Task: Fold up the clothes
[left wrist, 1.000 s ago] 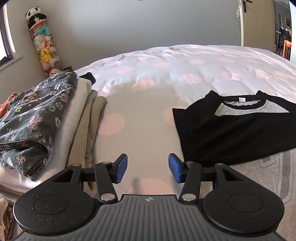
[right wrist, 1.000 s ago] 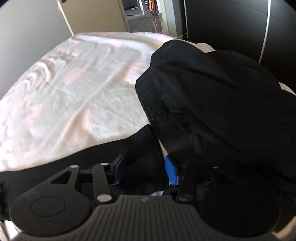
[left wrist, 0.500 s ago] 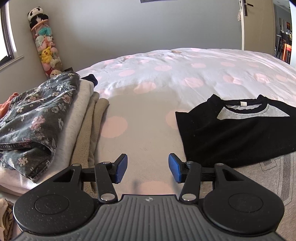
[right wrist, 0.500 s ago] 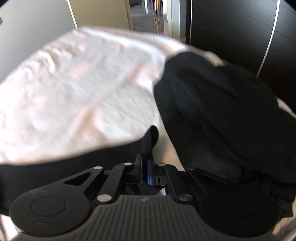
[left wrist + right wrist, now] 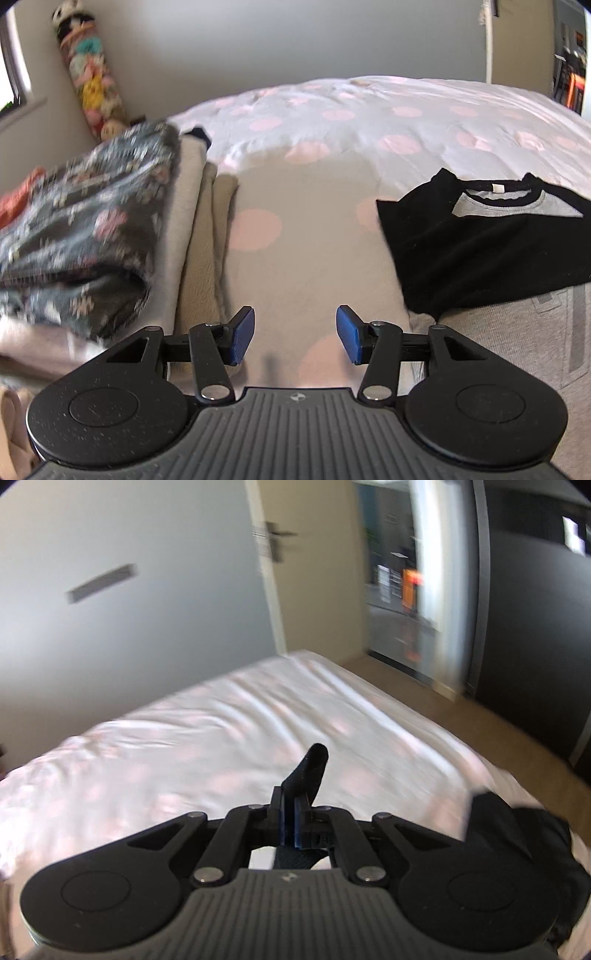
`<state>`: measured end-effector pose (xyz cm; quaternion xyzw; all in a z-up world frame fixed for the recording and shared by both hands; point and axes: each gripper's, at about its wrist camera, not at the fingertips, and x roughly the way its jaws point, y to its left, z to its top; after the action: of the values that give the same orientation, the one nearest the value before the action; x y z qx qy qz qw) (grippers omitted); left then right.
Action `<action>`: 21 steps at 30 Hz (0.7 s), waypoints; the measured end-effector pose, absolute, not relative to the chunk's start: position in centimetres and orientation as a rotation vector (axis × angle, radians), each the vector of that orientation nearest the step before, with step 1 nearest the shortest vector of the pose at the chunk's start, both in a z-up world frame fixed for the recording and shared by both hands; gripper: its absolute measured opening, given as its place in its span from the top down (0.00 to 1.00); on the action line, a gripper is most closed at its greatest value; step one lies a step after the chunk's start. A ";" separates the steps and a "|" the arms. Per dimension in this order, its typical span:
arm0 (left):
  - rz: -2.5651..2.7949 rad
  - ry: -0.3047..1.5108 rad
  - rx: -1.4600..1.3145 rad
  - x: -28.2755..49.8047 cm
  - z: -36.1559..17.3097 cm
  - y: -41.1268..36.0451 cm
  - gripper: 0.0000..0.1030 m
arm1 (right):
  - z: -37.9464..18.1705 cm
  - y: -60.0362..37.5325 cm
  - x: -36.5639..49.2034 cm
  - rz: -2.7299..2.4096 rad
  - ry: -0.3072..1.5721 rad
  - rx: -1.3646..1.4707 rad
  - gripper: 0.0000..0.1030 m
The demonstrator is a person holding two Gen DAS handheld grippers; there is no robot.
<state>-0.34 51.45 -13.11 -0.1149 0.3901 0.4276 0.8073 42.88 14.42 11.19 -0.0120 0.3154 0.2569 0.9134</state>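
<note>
- Pink-dotted white bedding (image 5: 369,122) covers the bed, with a grey wall (image 5: 280,40) at the far side.
- A black T-shirt (image 5: 480,254) with a grey inner neck lies flat at the right, collar pointing far, long axis running near to far; its right side is cut off.
- The left gripper (image 5: 294,334) hovers wide apart over bare bedding, with folded clothes (image 5: 110,236), blurred, stacked at the left.
- The right gripper (image 5: 291,825) is clamped on a strip of black fabric (image 5: 308,771) that sticks up; which garment it belongs to is hidden.

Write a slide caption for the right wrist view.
Right tongs shut on black fabric, lifted above the bed.
</note>
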 end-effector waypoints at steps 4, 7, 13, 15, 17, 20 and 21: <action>0.901 0.819 -0.297 -1.6 -12.9 51.9 0.54 | 14.2 20.3 38.9 0.617 0.634 -0.080 0.95; 0.898 0.799 -0.311 -2.5 -12.6 52.0 0.54 | 14.8 24.2 35.5 0.665 0.644 -0.119 0.95; 0.886 0.836 -0.250 -2.6 -13.0 51.9 0.54 | 13.6 31.7 29.6 0.772 0.654 -0.150 0.95; 0.889 0.843 -0.252 -2.8 -13.3 52.1 0.54 | 12.3 34.1 27.7 0.809 0.672 -0.170 0.95; 0.895 0.844 -0.282 -3.1 -13.3 52.5 0.54 | 10.8 36.5 26.1 0.837 0.698 -0.189 0.95; 0.883 0.824 -0.329 -3.8 -13.2 53.1 0.54 | 7.9 39.7 24.3 0.870 0.737 -0.204 0.95; 0.881 0.820 -0.337 -3.9 -13.2 53.2 0.54 | 6.7 40.8 23.7 0.882 0.746 -0.209 0.95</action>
<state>-3.85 53.19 -13.20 -0.1575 0.3840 0.4124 0.8110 23.65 40.76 6.74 -0.0987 0.3521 0.4159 0.8326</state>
